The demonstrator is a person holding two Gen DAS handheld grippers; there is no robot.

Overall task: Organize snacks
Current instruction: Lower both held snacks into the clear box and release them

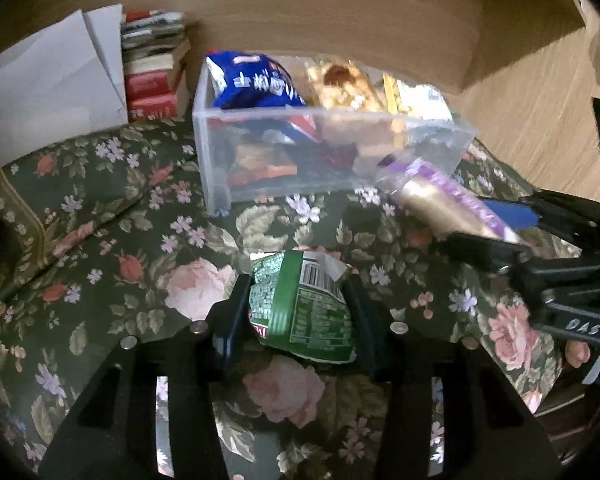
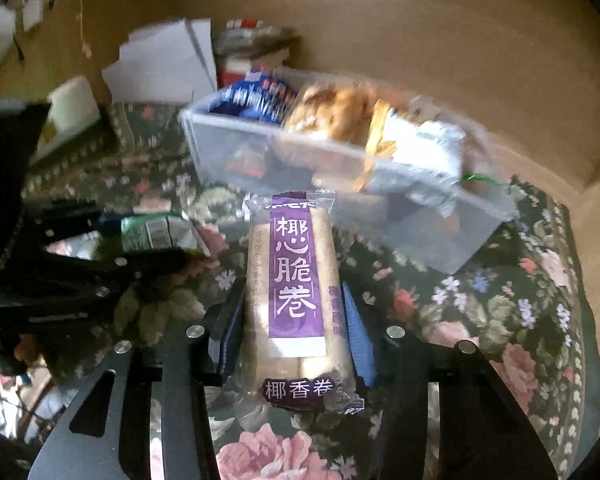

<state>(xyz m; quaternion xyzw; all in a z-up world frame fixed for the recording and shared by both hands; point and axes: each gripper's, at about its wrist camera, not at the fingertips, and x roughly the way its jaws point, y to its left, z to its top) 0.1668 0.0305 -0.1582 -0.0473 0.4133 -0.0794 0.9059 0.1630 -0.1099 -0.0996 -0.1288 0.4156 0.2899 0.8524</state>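
A clear plastic bin (image 1: 340, 152) holding several snack packs, a blue bag (image 1: 252, 80) among them, stands on a floral cloth; it also shows in the right wrist view (image 2: 440, 208). My left gripper (image 1: 296, 304) is shut on a green snack bag (image 1: 304, 312), held above the cloth in front of the bin. My right gripper (image 2: 292, 320) is shut on a purple-labelled wafer roll pack (image 2: 296, 292), pointing at the bin. That pack (image 1: 444, 200) and the right gripper show at right in the left wrist view, near the bin's front right corner. The green bag (image 2: 156, 232) shows at left in the right wrist view.
A stack of books (image 1: 156, 76) and white paper sheets (image 1: 48, 84) lie behind and left of the bin. The floral cloth (image 1: 100, 240) covers the surface. A wooden wall (image 1: 340, 12) stands behind and wooden floor (image 1: 540, 120) lies to the right.
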